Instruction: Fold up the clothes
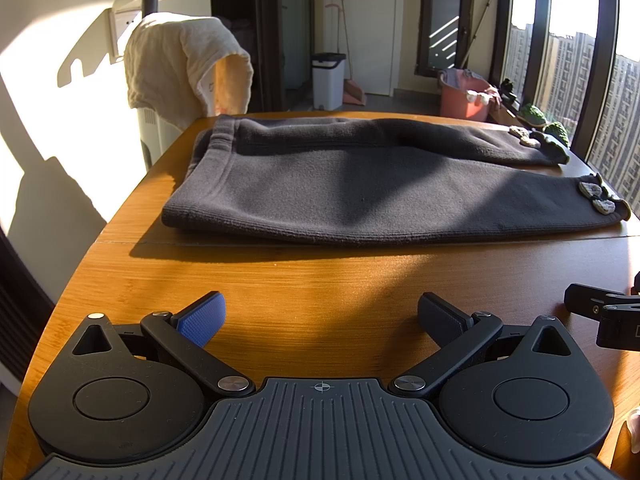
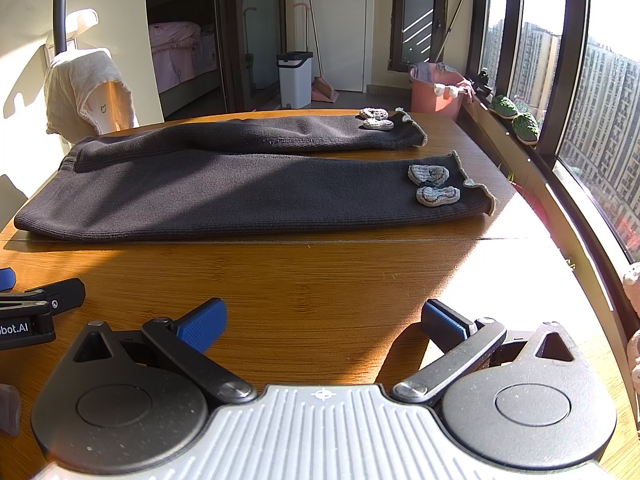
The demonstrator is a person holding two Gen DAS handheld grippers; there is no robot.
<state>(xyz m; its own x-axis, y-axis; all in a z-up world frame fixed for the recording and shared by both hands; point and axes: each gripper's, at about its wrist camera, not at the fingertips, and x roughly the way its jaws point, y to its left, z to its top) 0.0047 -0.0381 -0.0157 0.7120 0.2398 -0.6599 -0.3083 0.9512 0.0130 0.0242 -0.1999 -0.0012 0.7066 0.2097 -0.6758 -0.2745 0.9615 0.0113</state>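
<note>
Trousers (image 2: 248,196) waistband end cut off; L tongs (image 1: 320,320) & R tongs (image 2: 324,322) apart, empty.

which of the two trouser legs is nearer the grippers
The front leg, whose bow-trimmed cuff lies closer to the table's near edge; the other leg lies behind it, toward the far edge.

A lived-in high-rise flat — a bed with pink bedding (image 2: 176,54) through the doorway, a lidded bin (image 2: 295,78), a pink laundry tub (image 2: 436,88), and apartment towers (image 2: 604,120) outside the window.
</note>
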